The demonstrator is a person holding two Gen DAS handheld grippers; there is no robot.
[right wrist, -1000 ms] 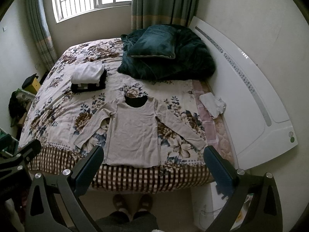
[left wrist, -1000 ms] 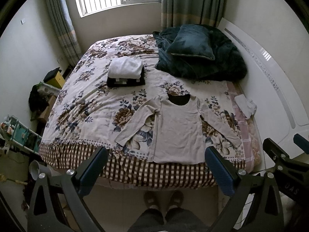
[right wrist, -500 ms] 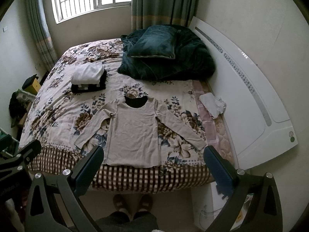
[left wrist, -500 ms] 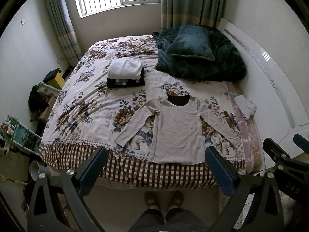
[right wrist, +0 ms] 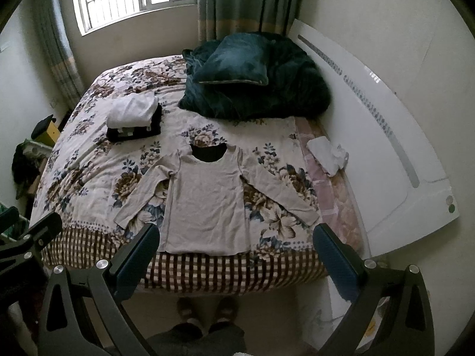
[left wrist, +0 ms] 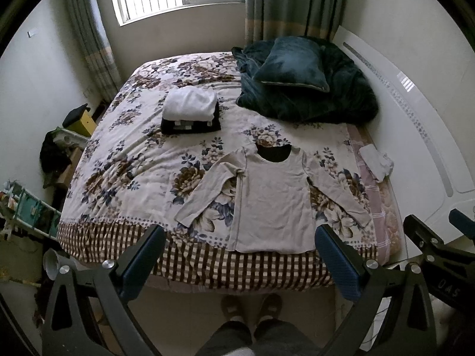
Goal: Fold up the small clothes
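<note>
A beige long-sleeved shirt [left wrist: 271,201] lies flat, front up, sleeves spread, near the foot edge of the floral bed [left wrist: 124,175]; it also shows in the right wrist view [right wrist: 204,204]. My left gripper [left wrist: 240,237] is open and empty, held above the floor before the bed's foot, short of the shirt hem. My right gripper [right wrist: 236,235] is open and empty at the same height, to the right. A folded stack of white and black clothes [left wrist: 191,109] sits further back on the bed, left of the shirt.
A dark green blanket with a pillow [left wrist: 305,83] lies at the back right. A small white cloth [left wrist: 375,163] lies at the bed's right edge by the white headboard [left wrist: 415,136]. Clutter [left wrist: 26,204] stands on the floor left. My feet [left wrist: 252,308] stand below.
</note>
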